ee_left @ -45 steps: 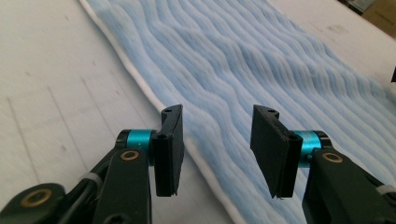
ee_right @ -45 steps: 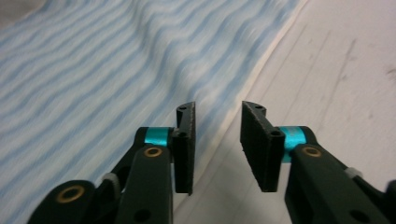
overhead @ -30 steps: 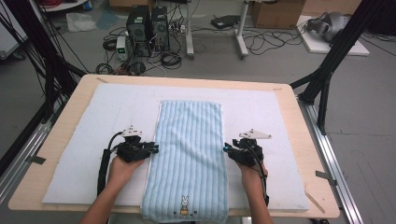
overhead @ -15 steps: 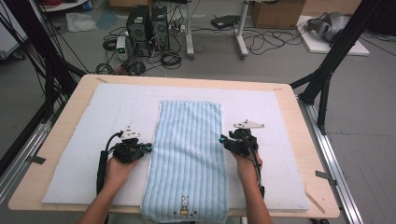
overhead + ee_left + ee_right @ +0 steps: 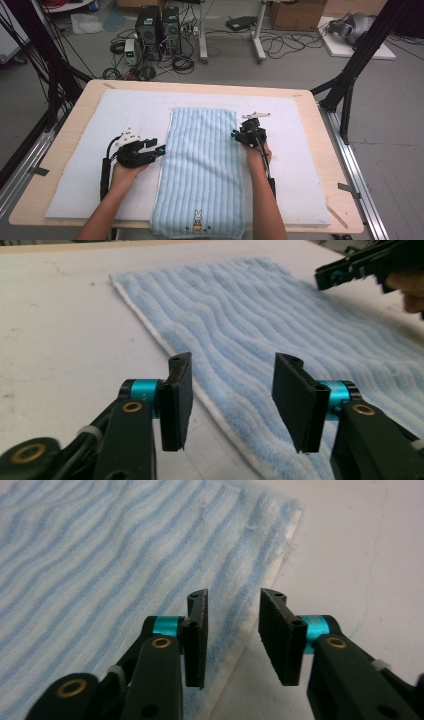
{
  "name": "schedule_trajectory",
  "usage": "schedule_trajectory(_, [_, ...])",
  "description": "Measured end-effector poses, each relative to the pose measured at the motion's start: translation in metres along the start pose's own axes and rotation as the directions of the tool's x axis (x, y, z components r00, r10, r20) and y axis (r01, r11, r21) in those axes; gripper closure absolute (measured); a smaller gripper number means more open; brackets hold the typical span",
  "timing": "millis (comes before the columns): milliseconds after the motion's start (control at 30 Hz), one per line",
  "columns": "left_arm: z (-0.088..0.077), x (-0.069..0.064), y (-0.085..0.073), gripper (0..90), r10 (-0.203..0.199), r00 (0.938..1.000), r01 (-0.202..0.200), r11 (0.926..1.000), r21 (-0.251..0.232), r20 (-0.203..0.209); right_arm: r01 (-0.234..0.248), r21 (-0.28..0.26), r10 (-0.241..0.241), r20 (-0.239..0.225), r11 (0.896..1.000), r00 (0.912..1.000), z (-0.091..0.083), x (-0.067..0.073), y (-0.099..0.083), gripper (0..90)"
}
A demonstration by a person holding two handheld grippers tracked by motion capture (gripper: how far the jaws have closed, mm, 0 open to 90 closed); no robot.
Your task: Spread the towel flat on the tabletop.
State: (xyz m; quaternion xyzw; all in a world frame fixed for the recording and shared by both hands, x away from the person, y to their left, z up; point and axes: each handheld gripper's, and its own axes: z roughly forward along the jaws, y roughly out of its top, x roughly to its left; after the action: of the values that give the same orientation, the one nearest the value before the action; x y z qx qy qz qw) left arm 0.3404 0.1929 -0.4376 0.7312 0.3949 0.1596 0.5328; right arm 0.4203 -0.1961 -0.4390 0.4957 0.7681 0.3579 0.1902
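White padded surface (image 5: pixel 75 200) with free room on both sides, one striped towel (image 5: pixel 202 160) lying flat in its middle, two grippers, left gripper (image 5: pixel 159 149) at towel's left edge, jaws just opened, nothing between, right gripper (image 5: pixel 235 134) over right edge, jaws apart, just narrowing

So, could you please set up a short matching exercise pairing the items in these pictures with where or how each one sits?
Things:
1. towel
2. left gripper
3. right gripper
4. rabbit picture

Places or states:
A. at the towel's right edge, toward the far end
B. on the towel's near end
C. spread flat along the middle of the white mat
D. at the towel's left edge, jaws open

Pairs: 1-C, 2-D, 3-A, 4-B
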Motion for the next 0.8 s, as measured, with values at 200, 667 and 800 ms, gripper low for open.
schedule_trajectory(200, [0.005, 0.01, 0.014, 33.1, -0.046, 0.9985, 0.046, 0.9989, -0.008, 0.028, -0.017, 0.015, 0.017, -0.019, 1.0, 0.9997, 0.005, -0.006, -0.003, 86.1])
schedule_trajectory(667, [0.007, 0.017, 0.027, 22.4, -0.079, 0.9964, 0.08, 0.9964, -0.029, 0.03, -0.027, -0.065, 0.028, 0.009, 0.997, 0.9996, -0.005, -0.016, 0.001, 65.1])
schedule_trajectory(800, [0.007, 0.014, 0.027, 22.2, -0.024, 0.9988, 0.026, 0.9986, -0.046, 0.042, -0.028, -0.088, 0.026, -0.015, 0.996, 0.9995, -0.027, -0.018, 0.0, 44.8])
